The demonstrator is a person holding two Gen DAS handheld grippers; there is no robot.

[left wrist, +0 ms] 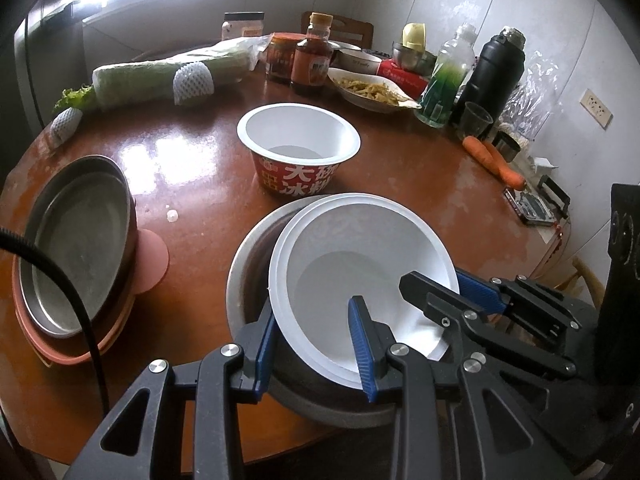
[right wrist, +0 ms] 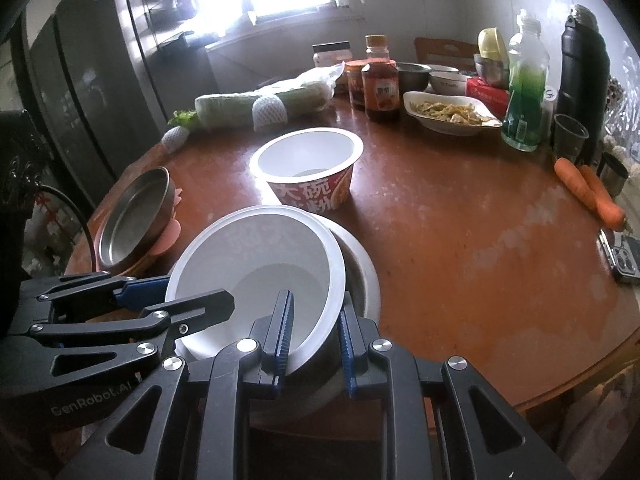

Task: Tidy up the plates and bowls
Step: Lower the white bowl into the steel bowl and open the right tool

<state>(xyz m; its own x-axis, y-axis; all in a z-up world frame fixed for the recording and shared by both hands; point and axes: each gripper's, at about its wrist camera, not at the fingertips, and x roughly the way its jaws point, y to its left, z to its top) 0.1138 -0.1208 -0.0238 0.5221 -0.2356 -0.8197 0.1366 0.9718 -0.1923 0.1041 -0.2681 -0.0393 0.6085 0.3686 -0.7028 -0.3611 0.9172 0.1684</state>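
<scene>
A white paper bowl (left wrist: 360,256) (right wrist: 264,264) sits tilted inside a steel bowl (left wrist: 248,264) (right wrist: 362,272) at the table's near edge. My left gripper (left wrist: 316,344) straddles both bowls' near rims, one finger outside the steel bowl, one inside the white bowl. My right gripper (right wrist: 314,336) straddles the white bowl's rim on the other side; it also shows in the left wrist view (left wrist: 436,284). A second red-printed paper bowl (left wrist: 298,144) (right wrist: 308,164) stands upright behind. A steel plate (left wrist: 76,248) (right wrist: 134,216) lies on a pink tray (left wrist: 148,260) at the left.
The round brown table (left wrist: 420,184) (right wrist: 460,240) carries wrapped greens (left wrist: 160,76), sauce bottles (left wrist: 312,56), a dish of food (left wrist: 372,90), a green bottle (left wrist: 444,76), a black flask (left wrist: 492,68), carrots (right wrist: 592,192) and a phone (right wrist: 624,256) along the back and right.
</scene>
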